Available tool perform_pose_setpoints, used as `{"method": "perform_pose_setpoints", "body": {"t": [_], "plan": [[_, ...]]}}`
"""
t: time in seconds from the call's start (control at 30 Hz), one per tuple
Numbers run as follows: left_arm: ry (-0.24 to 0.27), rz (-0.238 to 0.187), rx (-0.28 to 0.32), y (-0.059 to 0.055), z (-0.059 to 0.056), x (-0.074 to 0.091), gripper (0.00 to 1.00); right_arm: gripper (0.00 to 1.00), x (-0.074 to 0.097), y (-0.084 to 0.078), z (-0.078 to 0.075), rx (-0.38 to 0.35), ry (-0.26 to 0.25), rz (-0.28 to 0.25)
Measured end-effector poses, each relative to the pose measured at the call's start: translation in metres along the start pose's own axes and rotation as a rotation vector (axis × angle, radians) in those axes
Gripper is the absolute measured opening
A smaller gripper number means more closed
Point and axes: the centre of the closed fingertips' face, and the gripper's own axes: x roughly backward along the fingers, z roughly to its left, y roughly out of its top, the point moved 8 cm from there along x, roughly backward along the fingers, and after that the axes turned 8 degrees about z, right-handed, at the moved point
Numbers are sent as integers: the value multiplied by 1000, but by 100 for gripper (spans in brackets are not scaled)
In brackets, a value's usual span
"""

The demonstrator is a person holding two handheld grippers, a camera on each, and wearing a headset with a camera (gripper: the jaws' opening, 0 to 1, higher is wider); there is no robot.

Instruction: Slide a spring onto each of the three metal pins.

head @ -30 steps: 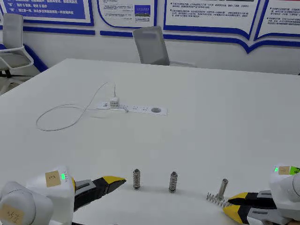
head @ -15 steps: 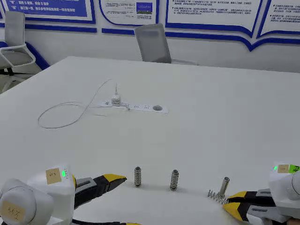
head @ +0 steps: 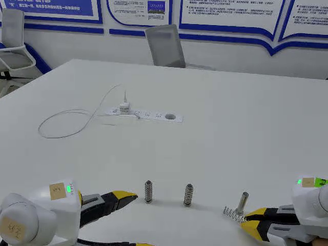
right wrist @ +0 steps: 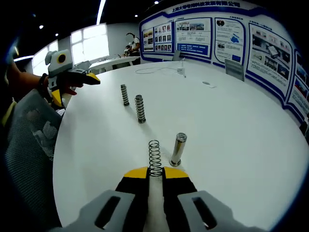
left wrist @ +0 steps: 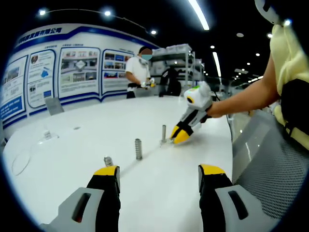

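Observation:
Three metal pins stand in a row near the table's front edge. Two carry springs: the left pin [head: 148, 191] [left wrist: 107, 160] [right wrist: 124, 94] and the middle pin [head: 188, 195] [left wrist: 138, 148] [right wrist: 140, 108]. The right pin [head: 242, 202] [left wrist: 163, 133] [right wrist: 177, 149] is bare. My right gripper [head: 244, 225] [right wrist: 155, 172] is shut on one end of a loose spring [head: 230, 214] [right wrist: 154, 157], which lies low beside the bare pin's base. My left gripper [head: 136, 220] [left wrist: 159, 170] is open, holds nothing, and sits just left of the left pin.
A white power strip [head: 148, 116] with a plug and a looping white cable [head: 66, 123] lies mid-table. A grey chair [head: 165, 46] stands behind the far edge. People [left wrist: 137, 72] stand far behind the table.
The head camera has shifted a little. Both grippers stay almost where they were, and the spring remains beside the bare pin's base.

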Motion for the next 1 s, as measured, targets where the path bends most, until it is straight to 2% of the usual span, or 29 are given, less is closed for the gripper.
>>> {"method": "perform_pose_setpoints", "body": {"t": [0.27, 0.53, 1.0], "plan": [[-19, 8, -5, -2, 0, -3, 65, 11, 8, 9, 13, 27, 24, -14], [-40, 20, -22, -1, 1, -8, 61, 11, 10, 31, 35, 97, 82, -24], [-76, 27, -58, 4, -2, -16, 56, 11, 12, 64, 55, 207, 165, -27]]}}
